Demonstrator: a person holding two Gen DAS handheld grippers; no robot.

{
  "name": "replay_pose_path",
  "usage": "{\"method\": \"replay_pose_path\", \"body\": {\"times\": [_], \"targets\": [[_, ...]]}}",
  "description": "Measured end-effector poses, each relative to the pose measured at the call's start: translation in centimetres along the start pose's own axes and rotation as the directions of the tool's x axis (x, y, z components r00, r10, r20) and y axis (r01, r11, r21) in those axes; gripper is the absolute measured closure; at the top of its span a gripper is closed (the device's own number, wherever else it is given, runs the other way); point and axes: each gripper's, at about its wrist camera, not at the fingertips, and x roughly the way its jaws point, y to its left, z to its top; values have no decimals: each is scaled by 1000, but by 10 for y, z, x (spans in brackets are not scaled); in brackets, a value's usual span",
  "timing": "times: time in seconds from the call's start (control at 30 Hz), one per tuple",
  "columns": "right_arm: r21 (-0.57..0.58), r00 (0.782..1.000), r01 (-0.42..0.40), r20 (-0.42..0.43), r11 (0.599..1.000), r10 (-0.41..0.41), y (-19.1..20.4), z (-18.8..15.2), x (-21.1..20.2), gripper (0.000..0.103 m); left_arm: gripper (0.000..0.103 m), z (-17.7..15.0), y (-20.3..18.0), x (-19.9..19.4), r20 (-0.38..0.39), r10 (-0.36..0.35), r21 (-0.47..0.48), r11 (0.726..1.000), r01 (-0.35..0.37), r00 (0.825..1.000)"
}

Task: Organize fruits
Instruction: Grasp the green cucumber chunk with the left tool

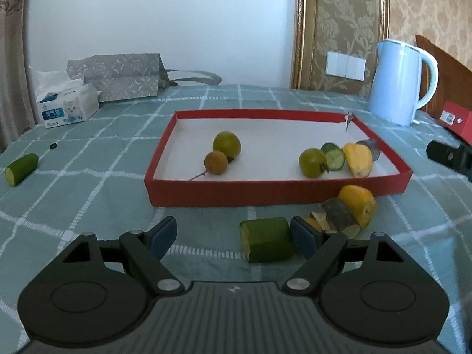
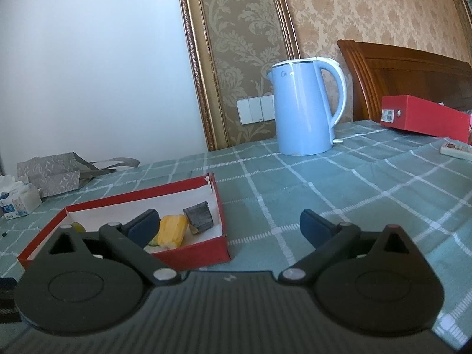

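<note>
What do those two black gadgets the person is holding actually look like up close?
Both look alike. The left gripper and right gripper each have a ribbed dark-grey body with a small pale logo, two rounded black discs, black link arms with silver pivot pins, and dark blue finger pads. No cables, hands or sleeves show.

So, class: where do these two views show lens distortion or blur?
Left wrist view: the red tray's front wall bows and dark vignette fills the corners. Right wrist view: the blue kettle leans and the picture frame curves; focus looks soft.

Open left claw beside cucumber chunk.
</note>
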Motion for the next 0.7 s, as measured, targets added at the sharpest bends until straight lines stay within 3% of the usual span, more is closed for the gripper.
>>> {"method": "replay_pose_path", "body": {"times": [0.43,0.57,0.63,0.7], "targets": [[1,1000,-1,7,1000,1,2,-1,-1,0,21,-4,9,11,-13,9,24,1000,-9,1000],[-24,1000,4,14,1000,-4,4,-1,-2,0,37,-4,9,14,-28,-39,23,999,40,999],[-34,1000,2,8,999,-2,5,-2,-1,0,56,-6,10,11,-24,-62,30,998,63,998],[-47,1000,2,1,999,-2,7,-2,0,0,64,-6,10,8,-24,-76,38,996,76,997]]}}
